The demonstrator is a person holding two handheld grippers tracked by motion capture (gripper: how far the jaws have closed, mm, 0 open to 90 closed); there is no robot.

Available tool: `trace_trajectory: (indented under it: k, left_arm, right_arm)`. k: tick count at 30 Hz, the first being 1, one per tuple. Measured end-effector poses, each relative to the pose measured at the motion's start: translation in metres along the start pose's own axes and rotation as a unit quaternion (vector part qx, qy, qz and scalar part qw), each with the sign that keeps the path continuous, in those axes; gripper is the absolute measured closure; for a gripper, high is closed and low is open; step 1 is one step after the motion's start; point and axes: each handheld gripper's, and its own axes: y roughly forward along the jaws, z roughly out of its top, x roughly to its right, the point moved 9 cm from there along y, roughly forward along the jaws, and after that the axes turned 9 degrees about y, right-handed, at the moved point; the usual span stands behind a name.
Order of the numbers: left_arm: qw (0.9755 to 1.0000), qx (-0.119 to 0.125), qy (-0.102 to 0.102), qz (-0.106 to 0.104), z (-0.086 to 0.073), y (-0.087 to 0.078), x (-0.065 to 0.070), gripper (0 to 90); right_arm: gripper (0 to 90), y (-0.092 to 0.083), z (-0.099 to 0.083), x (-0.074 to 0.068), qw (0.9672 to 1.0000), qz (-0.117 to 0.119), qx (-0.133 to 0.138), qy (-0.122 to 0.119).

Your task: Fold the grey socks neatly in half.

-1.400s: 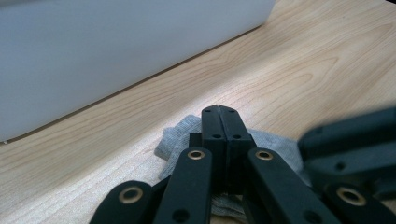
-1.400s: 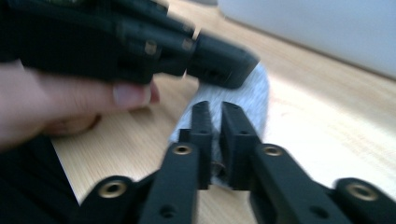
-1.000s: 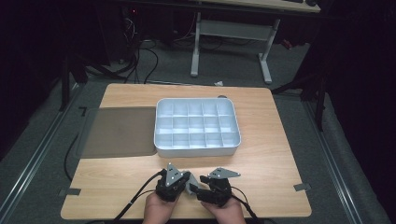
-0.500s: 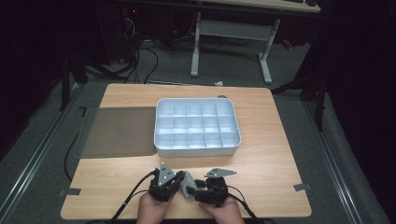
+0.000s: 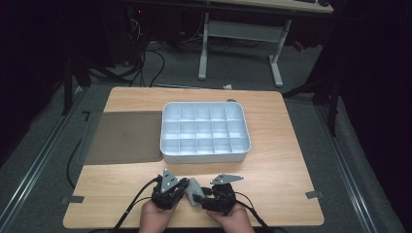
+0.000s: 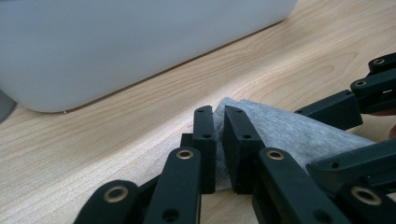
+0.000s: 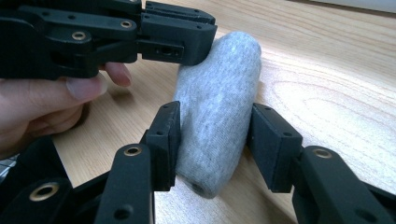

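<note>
Left claw (image 6: 219, 135) pinches one edge of the sock (image 7: 217, 116) while right claw (image 7: 215, 140), just closing, straddles it, steadying the roll on the tabletop (image 5: 282, 145).

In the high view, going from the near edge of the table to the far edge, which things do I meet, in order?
The person's hands with the two grippers and the grey rolled cloth between them → the white compartment tray → the far edge of the wooden table.
</note>
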Motion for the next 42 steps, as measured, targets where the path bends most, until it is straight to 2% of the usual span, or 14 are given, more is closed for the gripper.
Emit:
trace_trajectory:
  k: [9, 12, 17, 19, 25, 33, 37, 38, 42]
  left_arm:
    - [1.0, 0.001, -0.005, 0.0, -0.001, 0.0, 0.0, 83.6]
    - [1.0, -0.003, -0.001, -0.002, -0.001, 0.0, 0.0, 83.1]
    - [0.9998, -0.013, 0.016, 0.0, 0.0, -0.002, -0.001, 80.8]
    - [0.9998, -0.011, 0.017, 0.0, 0.0, -0.003, -0.002, 80.1]
    - [0.9999, -0.001, 0.015, 0.007, -0.001, -0.003, -0.001, 78.9]
    - [0.9998, 0.005, 0.014, 0.01, -0.001, -0.006, -0.002, 75.8]
    - [0.9998, 0.009, 0.01, 0.011, 0.0, -0.008, -0.005, 72.5]
    - [0.9999, 0.01, 0.007, 0.011, 0.001, -0.008, -0.005, 68.5]
    - [0.9997, 0.024, 0.002, 0.009, 0.005, -0.015, -0.009, 62.4]
  right_arm:
    - [57.5, 0.003, 0.0, 0.0, 0.9998, 0.014, -0.008, 0.012]
    - [58.8, 0.004, -0.001, 0.0, 0.9999, 0.012, -0.007, 0.009]
    - [62.8, 0.004, -0.001, -0.001, 0.9998, 0.016, -0.008, 0.0]
    - [64.1, 0.004, -0.001, -0.002, 0.9998, 0.015, -0.006, -0.011]
    - [68.7, 0.003, -0.001, -0.004, 0.9996, 0.016, -0.003, -0.023]
    - [69.8, 0.002, -0.001, -0.005, 0.9994, 0.013, 0.001, -0.033]
    - [70.1, 0.001, -0.001, -0.005, 0.9992, 0.013, 0.005, -0.036]
    - [70.3, 0.0, 0.0, -0.005, 0.9993, 0.012, 0.007, -0.035]
    - [70.5, -0.004, 0.002, -0.005, 0.9991, 0.011, 0.017, -0.039]
